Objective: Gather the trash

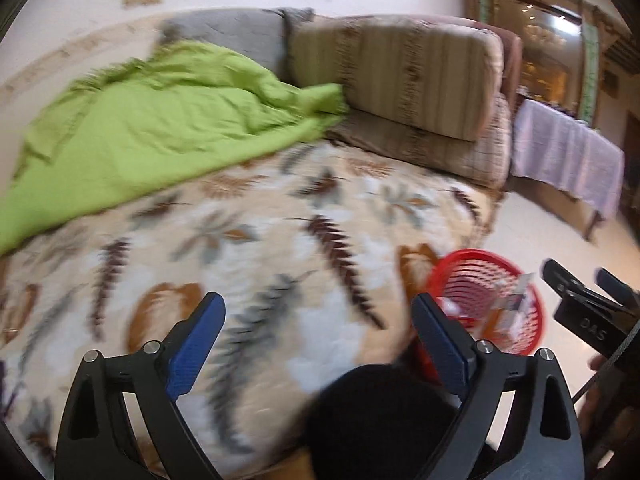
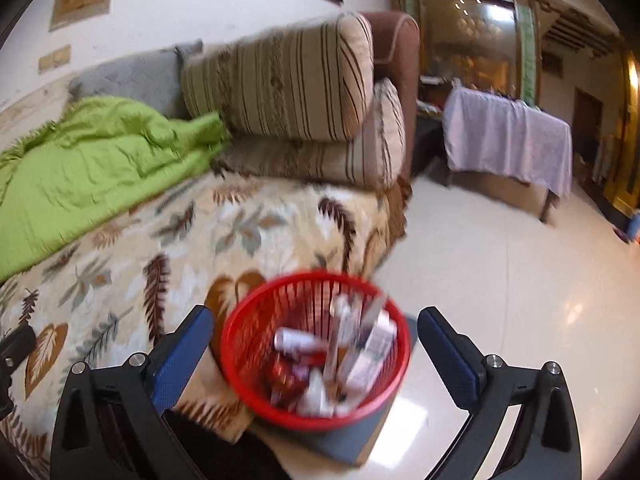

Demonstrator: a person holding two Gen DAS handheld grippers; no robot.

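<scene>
The right gripper [image 2: 316,344] hangs with its blue-padded fingers [image 2: 182,364] spread wide and nothing between them. Directly below and ahead of it, framed by the two fingers, stands a red basket [image 2: 256,336] on a grey mat [image 2: 360,432] on the pale tiled floor [image 2: 500,280]. The basket holds the collected trash [image 2: 340,356]: a white can lying on its side, a red crumpled wrapper, and several pale cartons and papers standing upright; blur hides finer detail.

The left gripper [image 1: 318,344] is likewise released, fingers apart and empty, and hovers over the leaf-patterned bedspread [image 1: 256,240]. A dark rounded shape sits low between its fingers; what it is cannot be told. In the left wrist view the basket [image 1: 480,276] lies off to the right of that gripper, beside the bed's edge, with the right gripper [image 1: 588,300] above it.

Farther back a green blanket [image 2: 88,168] lies rumpled on the bed, touching two stacked striped cushions [image 2: 288,92]. Beyond, a table under a pale lilac cloth [image 2: 508,136] stands well apart on the floor.
</scene>
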